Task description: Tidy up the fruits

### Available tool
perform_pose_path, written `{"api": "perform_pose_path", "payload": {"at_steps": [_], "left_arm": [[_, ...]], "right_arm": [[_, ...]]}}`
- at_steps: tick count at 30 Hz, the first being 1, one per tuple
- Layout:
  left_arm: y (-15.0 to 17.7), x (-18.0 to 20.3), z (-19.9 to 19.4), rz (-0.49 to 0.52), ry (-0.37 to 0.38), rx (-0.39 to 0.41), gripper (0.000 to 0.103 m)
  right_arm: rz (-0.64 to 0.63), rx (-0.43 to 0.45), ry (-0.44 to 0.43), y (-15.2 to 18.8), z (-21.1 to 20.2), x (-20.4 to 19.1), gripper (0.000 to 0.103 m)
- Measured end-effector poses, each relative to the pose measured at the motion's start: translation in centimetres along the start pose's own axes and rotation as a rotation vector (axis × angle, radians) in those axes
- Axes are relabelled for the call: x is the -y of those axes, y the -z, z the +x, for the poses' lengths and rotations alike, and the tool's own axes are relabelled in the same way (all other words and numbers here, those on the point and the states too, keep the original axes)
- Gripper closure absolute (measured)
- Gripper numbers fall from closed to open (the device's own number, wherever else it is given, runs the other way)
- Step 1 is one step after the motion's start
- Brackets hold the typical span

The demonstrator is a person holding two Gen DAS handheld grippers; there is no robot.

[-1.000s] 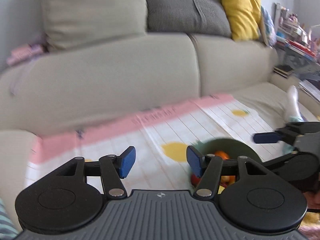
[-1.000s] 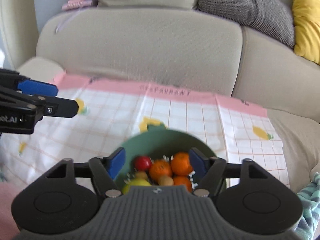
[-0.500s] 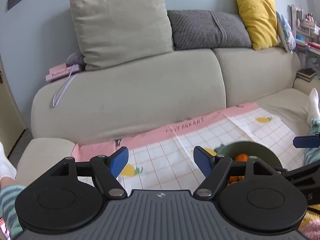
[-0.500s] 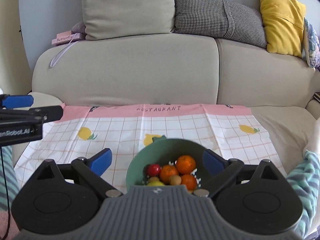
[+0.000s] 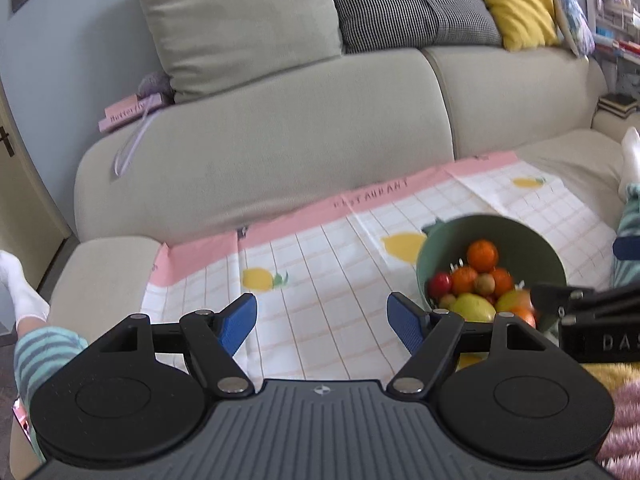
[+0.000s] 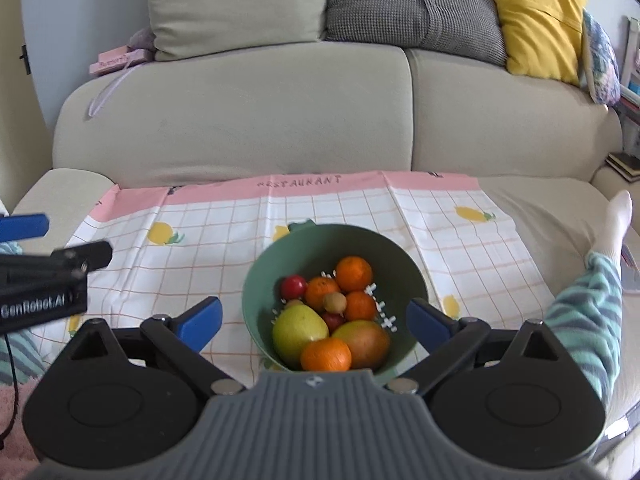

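Note:
A green bowl (image 6: 280,264) (image 5: 448,240) sits on a pink-and-white checked cloth (image 6: 200,240) (image 5: 320,264) spread over the sofa seat. It holds several fruits: oranges (image 6: 353,273), a red apple (image 6: 293,286), a green pear (image 6: 298,330), a mango (image 6: 366,340) and a small brown fruit (image 6: 335,301). My right gripper (image 6: 316,326) hovers open above the bowl's near side, nothing between its blue pads. Over bare cloth to the left of the bowl, my left gripper (image 5: 322,324) stands open and empty. Each gripper shows at the edge of the other's view.
A beige sofa back (image 6: 240,112) rises behind the cloth, with beige, grey and yellow cushions (image 6: 536,20) on top. A pink book (image 5: 128,112) lies on the sofa back at left. A person's striped legs and white socks (image 6: 616,224) flank the cloth.
Both grippers' jaws have opened wider. Both views have pulled back and tilted, so the bowl and its fruit now show more fully; the left view has swung toward the bowl.

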State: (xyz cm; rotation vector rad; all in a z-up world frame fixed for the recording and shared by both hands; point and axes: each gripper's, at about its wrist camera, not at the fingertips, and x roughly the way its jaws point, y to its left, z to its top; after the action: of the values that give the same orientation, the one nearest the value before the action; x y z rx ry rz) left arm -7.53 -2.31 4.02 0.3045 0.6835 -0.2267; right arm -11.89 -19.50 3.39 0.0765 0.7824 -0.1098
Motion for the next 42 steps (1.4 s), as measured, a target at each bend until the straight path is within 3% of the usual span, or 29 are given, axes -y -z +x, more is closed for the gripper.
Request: {"api": "perform_pose_path", "payload": {"at_steps": [14,42], "left_arm": [[0.6,0.2,0.7,-0.003,0.006,-0.061,0.016],[0.6,-0.2,0.7,-0.017,0.005,-0.06,0.016]], "right_arm": [[-0.003,-0.046,0.025,0.6,0.6,-0.1,0.007],[-0.054,-0.068,-0.013,0.4,1.2,-0.9,0.007]]}}
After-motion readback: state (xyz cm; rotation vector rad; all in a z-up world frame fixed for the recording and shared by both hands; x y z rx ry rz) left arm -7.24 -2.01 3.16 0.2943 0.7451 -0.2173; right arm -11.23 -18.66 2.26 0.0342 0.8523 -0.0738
